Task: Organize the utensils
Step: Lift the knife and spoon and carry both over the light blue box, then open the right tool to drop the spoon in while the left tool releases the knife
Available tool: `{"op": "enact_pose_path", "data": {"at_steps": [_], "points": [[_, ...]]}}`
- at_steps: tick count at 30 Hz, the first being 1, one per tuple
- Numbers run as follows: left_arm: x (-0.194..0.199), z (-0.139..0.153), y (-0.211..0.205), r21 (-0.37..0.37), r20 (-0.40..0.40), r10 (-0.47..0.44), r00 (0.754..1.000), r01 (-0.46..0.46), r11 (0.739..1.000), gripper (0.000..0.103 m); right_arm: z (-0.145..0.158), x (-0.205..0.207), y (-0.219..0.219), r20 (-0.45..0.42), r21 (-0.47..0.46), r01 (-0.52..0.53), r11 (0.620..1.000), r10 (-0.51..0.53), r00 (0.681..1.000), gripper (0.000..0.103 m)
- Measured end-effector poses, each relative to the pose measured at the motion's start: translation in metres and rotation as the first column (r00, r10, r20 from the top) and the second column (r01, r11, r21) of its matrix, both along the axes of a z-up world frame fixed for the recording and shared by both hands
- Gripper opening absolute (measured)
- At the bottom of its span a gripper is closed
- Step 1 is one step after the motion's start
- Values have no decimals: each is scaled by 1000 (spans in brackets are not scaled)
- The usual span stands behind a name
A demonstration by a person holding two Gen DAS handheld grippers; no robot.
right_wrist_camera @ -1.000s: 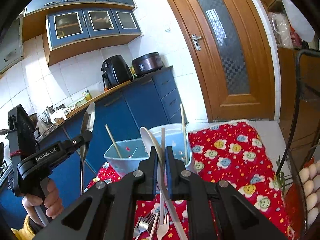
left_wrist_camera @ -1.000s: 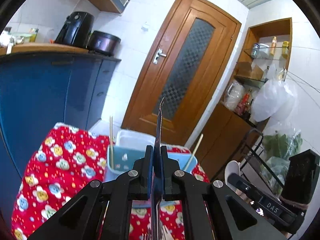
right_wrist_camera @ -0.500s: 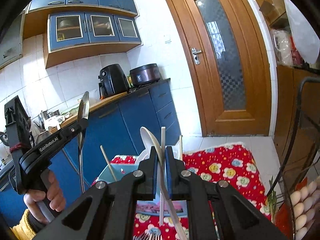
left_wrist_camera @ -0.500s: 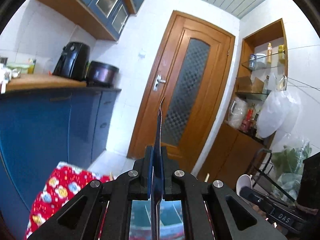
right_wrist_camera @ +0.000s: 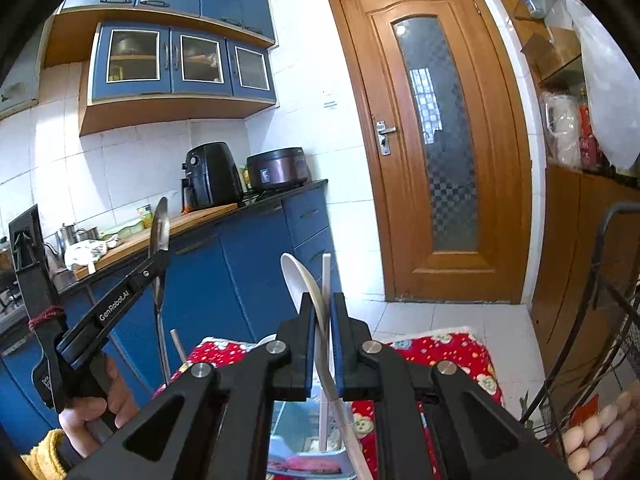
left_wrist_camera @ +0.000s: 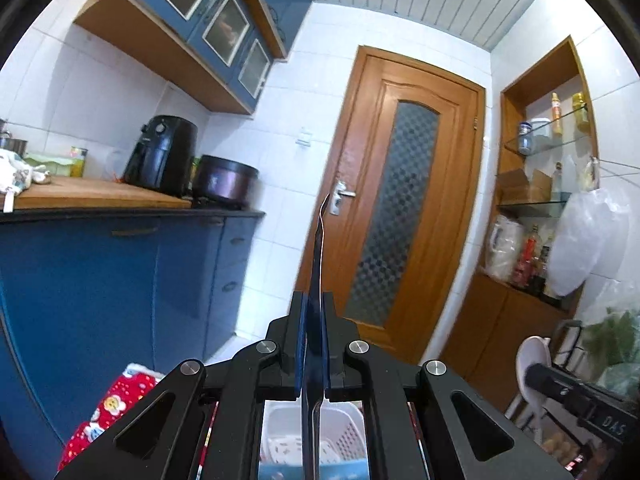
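Both grippers have been rising over the last second, the red floral cloth [right_wrist_camera: 436, 350] and the bins sinking low in view. The left gripper [left_wrist_camera: 313, 344] is clamping a slim metal spoon [left_wrist_camera: 318, 256] upright, edge-on, directly above the white slotted plastic basket [left_wrist_camera: 280, 420]. The right gripper [right_wrist_camera: 321, 344] is pinching a white plastic spoon [right_wrist_camera: 300, 284] and a white chopstick [right_wrist_camera: 326, 280] over the clear plastic bin [right_wrist_camera: 296, 436]. The step in hand appears to be carrying utensils to the containers; next, each gripper probably needs lowering and opening over its bin.
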State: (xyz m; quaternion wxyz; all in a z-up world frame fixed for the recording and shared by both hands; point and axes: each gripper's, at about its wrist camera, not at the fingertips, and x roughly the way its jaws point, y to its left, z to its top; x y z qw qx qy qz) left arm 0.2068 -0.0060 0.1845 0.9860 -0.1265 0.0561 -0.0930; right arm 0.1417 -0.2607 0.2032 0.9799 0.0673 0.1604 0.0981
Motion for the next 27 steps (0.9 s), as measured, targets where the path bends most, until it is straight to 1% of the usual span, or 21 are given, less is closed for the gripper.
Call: {"op": "enact_pose_path", "data": {"at_steps": [3,7,11,15,19,27], "points": [[5,-8,-2,20,18,51,999,-51,998,6,-5,7,3,-1,-13,11,1000,-11,1000,9],[12,-24,-7,53,18,89,996,-90,995,6,-15,15,11,2,-45,21,999,-21,1000,9],[16,-37,-5,48,-4,101,995,-101,994,6,-25,18,18,-5,-69,17,997,-17,1000,9],[18,-49,-3,58,-14,121,992,-120,991,6,-35,20,22,-21,-85,10,996,-12,1000,9],[13,-59,-4,65,-24,120,992,-119,991,6,-44,23,21,-49,-76,6,997,-10,999,9],[-1,-67,-5,90,-34,110,993,-107,990,6,-62,24,20,-98,-49,-8,999,3,995,9]]}}
